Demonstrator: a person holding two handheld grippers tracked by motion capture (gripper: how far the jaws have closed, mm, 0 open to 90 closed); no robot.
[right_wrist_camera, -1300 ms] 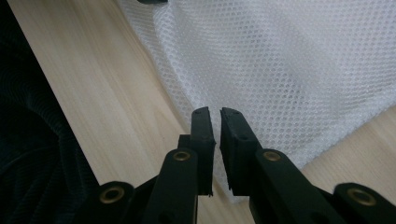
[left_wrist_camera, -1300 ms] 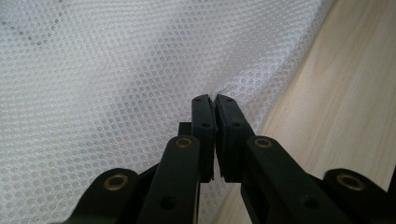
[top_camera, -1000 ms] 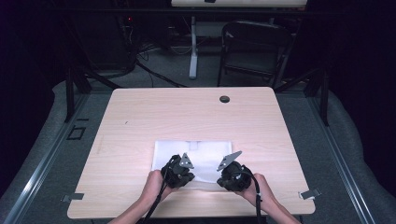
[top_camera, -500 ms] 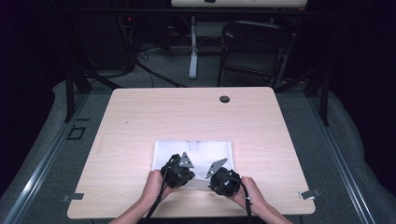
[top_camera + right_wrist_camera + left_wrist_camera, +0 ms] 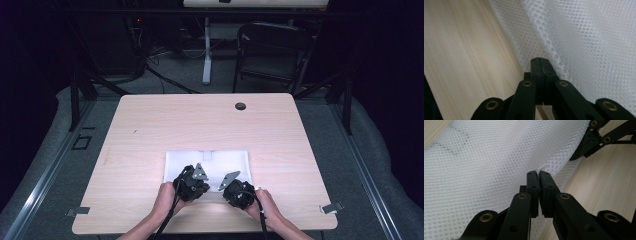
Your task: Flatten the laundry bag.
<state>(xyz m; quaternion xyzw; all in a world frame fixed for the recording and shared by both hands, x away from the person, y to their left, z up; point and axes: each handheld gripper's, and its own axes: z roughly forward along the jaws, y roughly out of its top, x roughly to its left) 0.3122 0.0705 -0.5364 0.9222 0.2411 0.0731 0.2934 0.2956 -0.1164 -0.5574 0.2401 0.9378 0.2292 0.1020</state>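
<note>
Pinching the white mesh cloth [image 5: 207,162] at its near edge, left tool [image 5: 539,173] and right tool [image 5: 541,60] both grip it.

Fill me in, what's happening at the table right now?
A person holds a gripper in each hand at the near edge of a white mesh cloth lying on the wooden table. The left gripper and right gripper are both shut, each pinching the cloth's near edge.
</note>
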